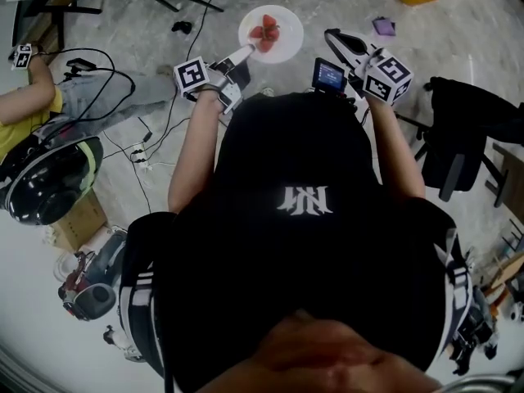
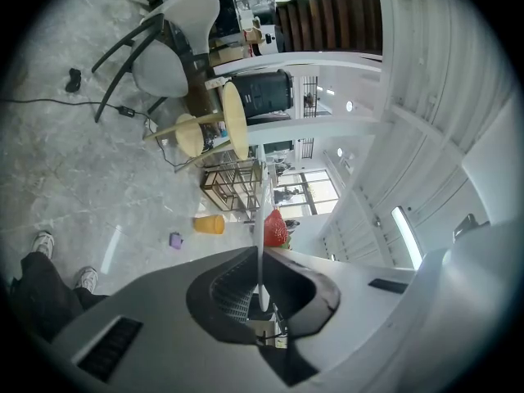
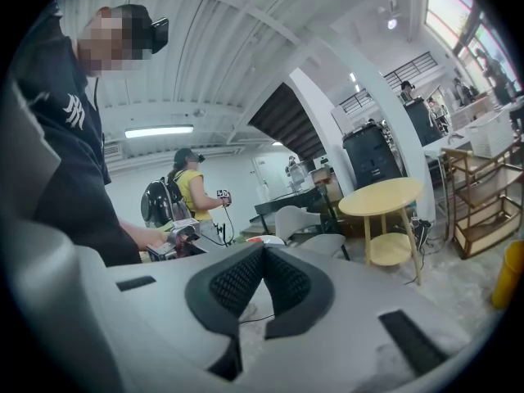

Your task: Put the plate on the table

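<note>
Marble floor lay beneath the white plate (image 1: 288,21), which stuck out ahead of the left gripper (image 1: 246,53), whose jaws were clenched on its near rim. Stiff, glossy, probably breakable and loaded with red food (image 1: 266,33), it looked best gripped at that rim and kept level. The right gripper (image 3: 262,250) had its jaws closed on nothing, clear of the plate.

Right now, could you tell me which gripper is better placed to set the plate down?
Left. The left gripper holds the plate by its rim, with red food on it, so it probably only needs lowering. The right gripper is closed on nothing.
</note>
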Motion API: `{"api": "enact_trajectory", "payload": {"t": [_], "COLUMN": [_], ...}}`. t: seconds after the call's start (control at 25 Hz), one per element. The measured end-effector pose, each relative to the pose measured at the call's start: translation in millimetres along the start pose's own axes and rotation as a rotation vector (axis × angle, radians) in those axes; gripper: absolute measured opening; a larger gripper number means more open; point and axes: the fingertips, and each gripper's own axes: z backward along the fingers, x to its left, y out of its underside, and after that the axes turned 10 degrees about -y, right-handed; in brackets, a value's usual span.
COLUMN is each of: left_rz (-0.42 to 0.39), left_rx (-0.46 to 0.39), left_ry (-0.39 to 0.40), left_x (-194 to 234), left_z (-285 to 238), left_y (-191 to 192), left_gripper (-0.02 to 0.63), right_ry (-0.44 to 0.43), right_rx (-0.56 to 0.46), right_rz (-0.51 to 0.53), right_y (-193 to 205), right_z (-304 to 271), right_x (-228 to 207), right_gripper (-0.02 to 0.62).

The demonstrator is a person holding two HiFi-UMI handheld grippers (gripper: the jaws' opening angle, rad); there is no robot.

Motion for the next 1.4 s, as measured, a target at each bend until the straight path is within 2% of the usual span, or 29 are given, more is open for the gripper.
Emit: {"api": "enact_trajectory", "payload": {"t": [0.76,1.0,1.2,1.4], "left_rz": [0.017,-0.014,0.003,-0.028], "left_rx": [-0.011,-0.07,-0.129,-0.138], "left_ry": [-0.015,-0.005,0.03,0.04], "left_x": [8,-4,-22,-9], "left_z": [0,7,22,40], "left_y": [-1,28,42,88], "left_gripper": [0.017,0.017,0.017,0.017], "right_ry": [-0.008,-0.042,-0.066,-0.033], "right_rx": [0.008,-0.008,-0.014,-0.08], "right_rz": [-0.013,0.044,0.101,0.105], "right_y": [3,2,-8,20], "right_z": [-3,22,39,75], "right_x": [-7,11,28,62], "right_gripper": [-0.003,-0.003,-0.003,-0.003]}}
